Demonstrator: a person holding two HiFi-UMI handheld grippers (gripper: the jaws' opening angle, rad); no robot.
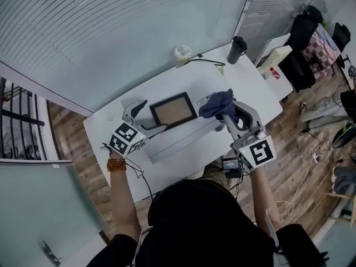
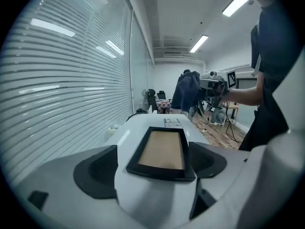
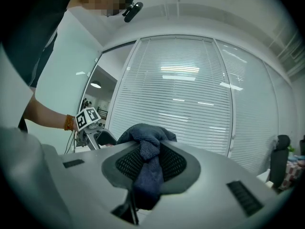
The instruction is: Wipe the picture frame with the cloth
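Observation:
A black picture frame (image 1: pixel 173 109) with a tan centre lies flat on the white table (image 1: pixel 111 132). My left gripper (image 1: pixel 154 115) is at the frame's left end, its jaws wide open on either side of that end and not pressing on it. In the left gripper view the frame (image 2: pixel 162 151) lies just ahead between the open pads of the left gripper (image 2: pixel 155 175). My right gripper (image 1: pixel 225 113) hovers right of the frame, shut on a dark blue cloth (image 1: pixel 217 104). In the right gripper view the cloth (image 3: pixel 145 142) bunches up from between the jaws of the right gripper (image 3: pixel 147 163).
A tape roll (image 1: pixel 182 53) and a dark cup (image 1: pixel 236 49) stand at the table's far edge by the blinds, with a cable between them. A printed card (image 1: pixel 204 100) lies behind the cloth. Boxes (image 1: pixel 275 65) and office chairs (image 1: pixel 303 32) stand to the right.

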